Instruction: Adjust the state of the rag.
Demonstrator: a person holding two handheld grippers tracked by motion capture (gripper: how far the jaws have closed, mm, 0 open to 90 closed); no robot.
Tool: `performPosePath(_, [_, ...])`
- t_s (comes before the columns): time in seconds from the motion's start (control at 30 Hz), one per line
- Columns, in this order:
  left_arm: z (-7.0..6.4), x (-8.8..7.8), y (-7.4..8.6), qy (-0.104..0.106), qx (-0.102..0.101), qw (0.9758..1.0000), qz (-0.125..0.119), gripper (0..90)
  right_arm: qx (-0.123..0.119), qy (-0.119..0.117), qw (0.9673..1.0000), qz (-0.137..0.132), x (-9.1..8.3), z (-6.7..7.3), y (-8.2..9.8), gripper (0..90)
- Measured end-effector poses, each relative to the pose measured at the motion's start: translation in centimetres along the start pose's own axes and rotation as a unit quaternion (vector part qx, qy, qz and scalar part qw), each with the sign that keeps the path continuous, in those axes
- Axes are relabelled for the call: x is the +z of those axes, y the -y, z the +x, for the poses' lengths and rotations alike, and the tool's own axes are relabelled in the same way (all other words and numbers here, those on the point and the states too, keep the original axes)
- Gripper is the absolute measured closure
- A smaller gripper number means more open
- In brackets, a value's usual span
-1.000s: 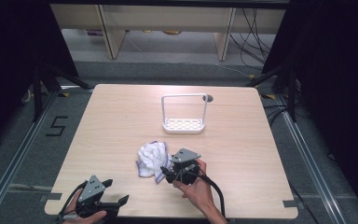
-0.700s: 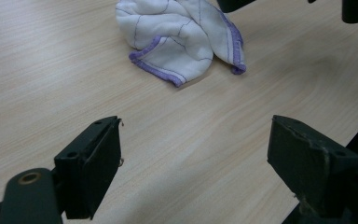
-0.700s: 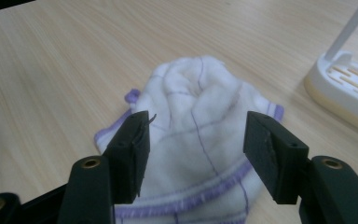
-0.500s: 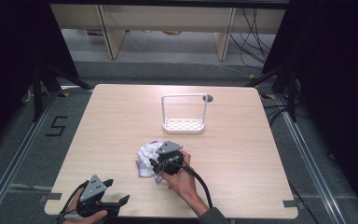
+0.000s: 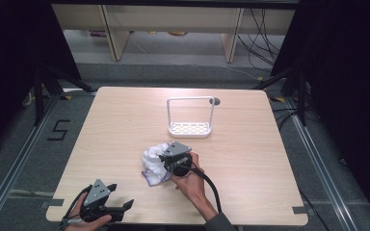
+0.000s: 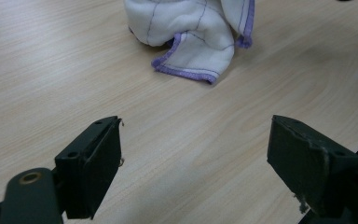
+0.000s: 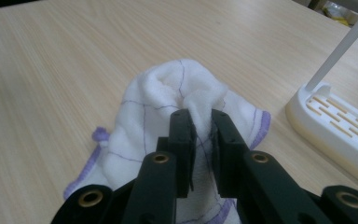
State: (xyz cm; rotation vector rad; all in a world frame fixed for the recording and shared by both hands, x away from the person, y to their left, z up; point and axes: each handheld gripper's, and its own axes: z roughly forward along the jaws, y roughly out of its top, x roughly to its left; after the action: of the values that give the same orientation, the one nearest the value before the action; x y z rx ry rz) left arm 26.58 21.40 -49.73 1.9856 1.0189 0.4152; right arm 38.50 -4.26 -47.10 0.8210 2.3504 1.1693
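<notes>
A crumpled white cloth with purple edging (image 5: 150, 162) lies on the wooden table (image 5: 125, 120), a little in front of its middle. My right gripper (image 5: 163, 162) reaches into it from the right. In the right gripper view the cloth (image 7: 163, 93) bunches up into a peak, and the right gripper (image 7: 200, 117) pinches a fold of it; its jaws have just been closing on that fold. My left gripper (image 5: 123, 195) rests at the front left corner, open, holding nothing. In the left gripper view the cloth (image 6: 191, 32) lies well beyond the left gripper (image 6: 195, 129).
A white slotted rack with a tall wire handle (image 5: 190, 129) stands behind the cloth toward the back of the table; its base (image 7: 340, 130) lies to the right of my right jaws. Dark frames and cables surround the table.
My right gripper moved left into the cloth and its jaws drew together on a fold. The cloth is pushed up and more bunched. The left gripper stayed put.
</notes>
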Motion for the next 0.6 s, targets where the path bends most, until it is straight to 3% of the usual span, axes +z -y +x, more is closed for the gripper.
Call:
performPosePath(0.13, [0.0, 0.0, -0.1, -0.002, -0.006, 1.0000, 0.000, 17.3, 0.000, -0.015, 0.9999, -0.004, -1.1, -0.6, -0.9, 81.0])
performPosePath(0.17, [0.1, 0.1, -0.1, 0.004, -0.003, 1.0000, -0.004, 17.4, 0.020, -0.028, 0.9993, -0.013, -1.9, -0.9, -1.3, 81.2])
performPosePath(0.23, [0.1, 0.1, -0.1, 0.006, -0.007, 0.9999, -0.005, 17.5, 0.023, -0.034, 0.9989, -0.021, -2.6, -1.2, -1.6, 81.3])
performPosePath(0.37, [-0.3, 1.0, -0.3, 0.057, -0.049, 0.9971, -0.007, 21.5, 0.031, -0.048, 0.9978, -0.034, -3.9, -1.5, -1.5, 81.5])
performPosePath(0.47, [-0.8, 1.9, -0.6, 0.071, -0.034, 0.9969, -0.004, 30.2, 0.042, -0.047, 0.9974, -0.035, -4.3, -1.4, -1.3, 81.6])
performPosePath(0.5, [-1.6, 2.8, -1.0, 0.079, -0.014, 0.9968, -0.005, 33.2, 0.031, -0.054, 0.9972, -0.040, -4.2, -1.4, -1.2, 81.6])
performPosePath(0.6, [-2.6, 4.0, -1.5, 0.086, -0.005, 0.9963, 0.000, 39.3, 0.036, -0.053, 0.9972, -0.039, -4.4, -1.5, -1.2, 81.6])
